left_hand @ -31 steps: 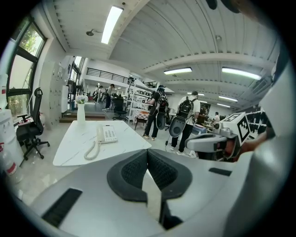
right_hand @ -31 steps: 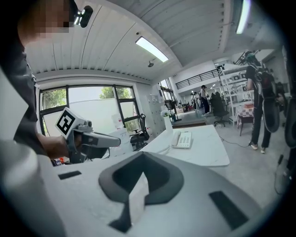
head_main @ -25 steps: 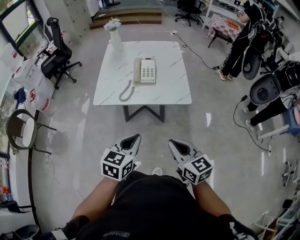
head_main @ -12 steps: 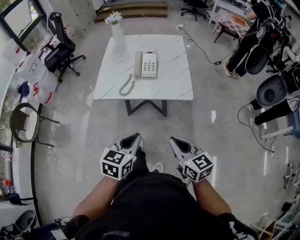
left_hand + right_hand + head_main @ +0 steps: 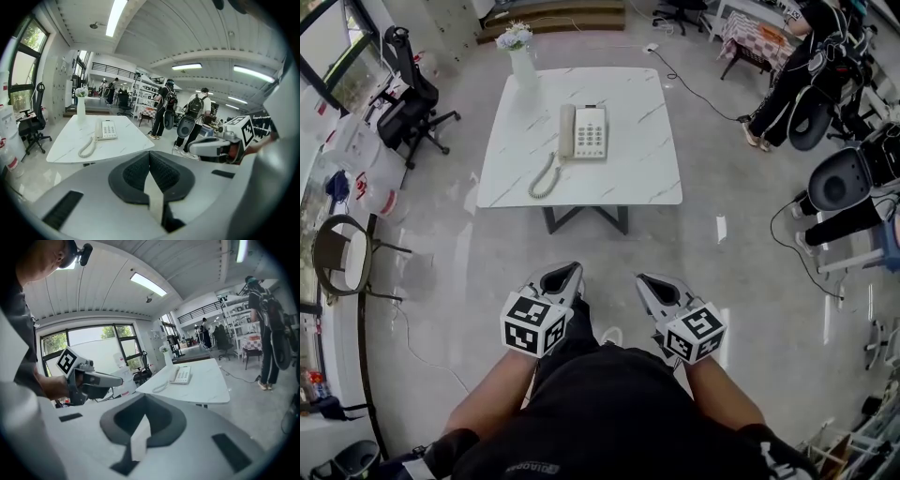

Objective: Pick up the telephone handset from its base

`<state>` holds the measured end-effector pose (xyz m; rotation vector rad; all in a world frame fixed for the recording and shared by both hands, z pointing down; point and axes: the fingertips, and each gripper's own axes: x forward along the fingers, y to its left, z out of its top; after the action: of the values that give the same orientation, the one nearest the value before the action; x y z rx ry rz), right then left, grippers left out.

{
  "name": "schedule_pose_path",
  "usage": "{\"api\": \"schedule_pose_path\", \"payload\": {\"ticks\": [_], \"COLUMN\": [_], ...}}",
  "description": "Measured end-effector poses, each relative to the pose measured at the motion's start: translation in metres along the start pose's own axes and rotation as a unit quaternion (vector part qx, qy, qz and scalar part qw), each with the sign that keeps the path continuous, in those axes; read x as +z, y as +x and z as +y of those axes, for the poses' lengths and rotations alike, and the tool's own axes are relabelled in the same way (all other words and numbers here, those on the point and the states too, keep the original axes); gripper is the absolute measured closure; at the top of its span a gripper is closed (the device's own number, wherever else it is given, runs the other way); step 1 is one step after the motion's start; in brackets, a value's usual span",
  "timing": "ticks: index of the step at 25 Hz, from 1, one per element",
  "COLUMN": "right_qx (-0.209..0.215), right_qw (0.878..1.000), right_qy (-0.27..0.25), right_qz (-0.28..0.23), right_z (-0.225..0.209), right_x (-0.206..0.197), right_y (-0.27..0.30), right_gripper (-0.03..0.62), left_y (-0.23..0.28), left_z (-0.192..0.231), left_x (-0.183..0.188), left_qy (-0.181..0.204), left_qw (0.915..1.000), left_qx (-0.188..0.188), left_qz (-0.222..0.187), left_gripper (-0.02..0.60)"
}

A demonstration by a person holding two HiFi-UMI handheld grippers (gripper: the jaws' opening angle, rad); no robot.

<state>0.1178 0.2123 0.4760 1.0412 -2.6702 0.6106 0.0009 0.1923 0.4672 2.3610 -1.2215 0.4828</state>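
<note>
Pointing slightly downward, the left hand-held gripper point(image 5: 565, 277) and right hand-held gripper point(image 5: 652, 284) have jaws pressed together, empty.

A flower vase point(image 5: 522, 67) stands on the white table point(image 5: 628, 164).

Bright, even light; floor point(image 5: 719, 228) glare; fisheye-warped edges
</note>
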Motion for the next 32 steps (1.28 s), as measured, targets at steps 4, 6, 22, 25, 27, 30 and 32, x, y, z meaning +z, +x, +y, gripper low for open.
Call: {"api": "schedule_pose_path", "payload": {"ticks": [4,6,22,25,27,30,32], "right_qx": [0.000,0.002,-0.037,-0.043,-0.046,-0.053,-0.059], "right_qw": [1.000,1.000,0.999,0.999,0.999,0.999,0.998], "right_qy": [-0.001,-0.002,-0.010,-0.008,-0.008,-0.008,-0.009], "right_qz": [0.003,0.007,0.004,0.003,0.003,0.000,-0.003], "right_z": [-0.012,-0.018,-0.084,-0.091,-0.094,-0.100,-0.104], "right_x": [0.012,0.019,0.113,0.125,0.132,0.141,0.147], "right_y": [0.021,0.035,0.151,0.178,0.196,0.220,0.232], "right_gripper": [0.592,0.592,0.592,0.592,0.592,0.592,0.592], "left_y": [0.011,0.018,0.090,0.101,0.108,0.117,0.122], "left_z": [0.018,0.031,0.151,0.179,0.196,0.219,0.233], "left_x": [0.005,0.010,0.119,0.132,0.141,0.149,0.153], "left_qy": [-0.004,-0.007,0.013,0.016,0.020,0.026,0.029], "left_qw": [1.0000,1.0000,0.9996,0.9995,0.9993,0.9990,0.9988], "left_qx": [0.001,0.003,-0.019,-0.024,-0.028,-0.034,-0.037], "left_qz": [0.004,0.006,-0.018,-0.015,-0.015,-0.014,-0.012], "left_gripper": [0.579,0.580,0.580,0.580,0.580,0.579,0.580]}}
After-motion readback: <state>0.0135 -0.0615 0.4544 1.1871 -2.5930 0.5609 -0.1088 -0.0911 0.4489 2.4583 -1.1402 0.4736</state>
